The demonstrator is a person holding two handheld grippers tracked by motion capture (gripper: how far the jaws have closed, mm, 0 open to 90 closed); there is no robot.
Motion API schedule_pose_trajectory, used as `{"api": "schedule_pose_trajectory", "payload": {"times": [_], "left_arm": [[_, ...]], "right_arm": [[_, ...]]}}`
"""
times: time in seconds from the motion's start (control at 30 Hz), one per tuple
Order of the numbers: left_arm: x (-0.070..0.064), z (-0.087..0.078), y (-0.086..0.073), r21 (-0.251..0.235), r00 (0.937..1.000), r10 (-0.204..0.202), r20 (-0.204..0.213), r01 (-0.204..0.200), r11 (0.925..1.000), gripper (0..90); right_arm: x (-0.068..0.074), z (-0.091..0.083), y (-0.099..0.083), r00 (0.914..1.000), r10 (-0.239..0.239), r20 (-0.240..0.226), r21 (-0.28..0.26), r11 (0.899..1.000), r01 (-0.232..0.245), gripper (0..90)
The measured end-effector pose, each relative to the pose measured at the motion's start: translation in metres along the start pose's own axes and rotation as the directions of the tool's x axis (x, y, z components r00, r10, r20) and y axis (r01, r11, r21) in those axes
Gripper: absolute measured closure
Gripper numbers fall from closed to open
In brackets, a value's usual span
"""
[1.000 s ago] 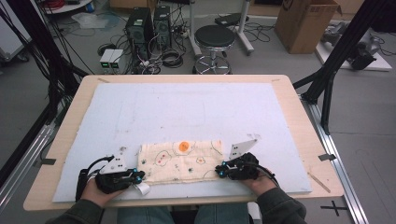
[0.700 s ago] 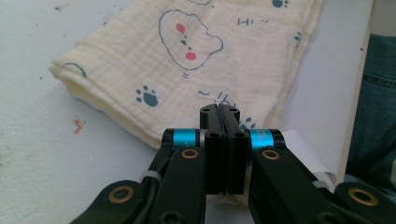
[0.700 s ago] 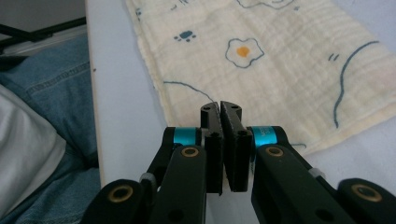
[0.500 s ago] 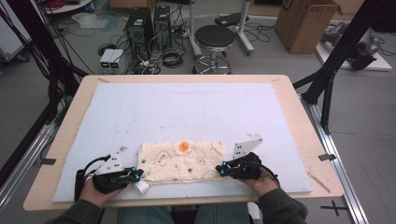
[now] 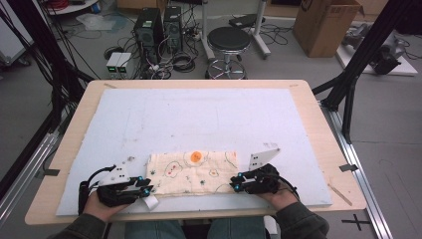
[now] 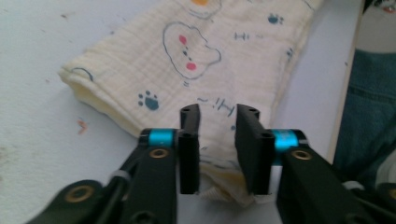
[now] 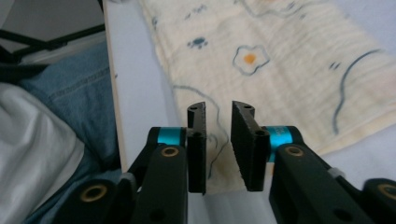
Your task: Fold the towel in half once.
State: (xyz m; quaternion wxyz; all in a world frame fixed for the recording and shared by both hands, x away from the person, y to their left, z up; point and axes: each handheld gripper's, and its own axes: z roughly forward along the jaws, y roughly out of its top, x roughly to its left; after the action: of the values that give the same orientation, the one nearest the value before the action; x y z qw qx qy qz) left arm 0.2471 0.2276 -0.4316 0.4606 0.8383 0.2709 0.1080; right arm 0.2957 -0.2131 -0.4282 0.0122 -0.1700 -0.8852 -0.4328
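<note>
High view: two grippers at the near corners of a folded, printed muslin cloth (image 5: 191, 172) on a pale blue mat (image 5: 199, 114).

Cloth lies flat at the near edge of the mat, cream with cartoon prints — an orange blob, paw marks, a cloud face; the left gripper (image 6: 217, 119) sits over its near left corner, jaws parted a little with the layered fabric edge between them, though I cannot tell if they press it; the right gripper (image 7: 218, 116) hovers at the near right corner, jaws likewise slightly spread — cloth beneath them, not pinched; the wooden table (image 5: 318, 114) frames the mat.
</note>
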Motion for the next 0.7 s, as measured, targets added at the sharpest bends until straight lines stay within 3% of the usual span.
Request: {"api": "schedule_pose_trajectory", "payload": {"times": [0.23, 0.37, 0.5, 0.7], "left_arm": [[0.01, 0.01, 0.014, -0.03, 0.9985, -0.042, -0.035, 0.041, 0.9987, 66.0], [0.019, 0.019, 0.026, -0.033, 0.9945, -0.06, -0.086, 0.057, 0.9978, 73.2], [0.025, 0.034, 0.041, -0.052, 0.9923, -0.071, -0.102, 0.066, 0.9965, 86.8], [0.031, 0.066, 0.062, -0.009, 0.9943, -0.051, -0.094, 0.05, 0.9987, 89.5]], "right_arm": [[-0.014, 0.0, 0.018, 0.9987, 0.02, 0.046, -0.042, 0.999, -0.018, 72.2], [-0.026, 0.007, 0.034, 0.9968, 0.03, 0.074, -0.062, 0.998, -0.025, 74.5], [-0.039, 0.019, 0.052, 0.9934, 0.072, 0.089, -0.068, 0.996, -0.066, 87.0], [-0.056, 0.052, 0.076, 0.9882, 0.137, 0.069, -0.037, 0.99, -0.135, 89.4]]}}
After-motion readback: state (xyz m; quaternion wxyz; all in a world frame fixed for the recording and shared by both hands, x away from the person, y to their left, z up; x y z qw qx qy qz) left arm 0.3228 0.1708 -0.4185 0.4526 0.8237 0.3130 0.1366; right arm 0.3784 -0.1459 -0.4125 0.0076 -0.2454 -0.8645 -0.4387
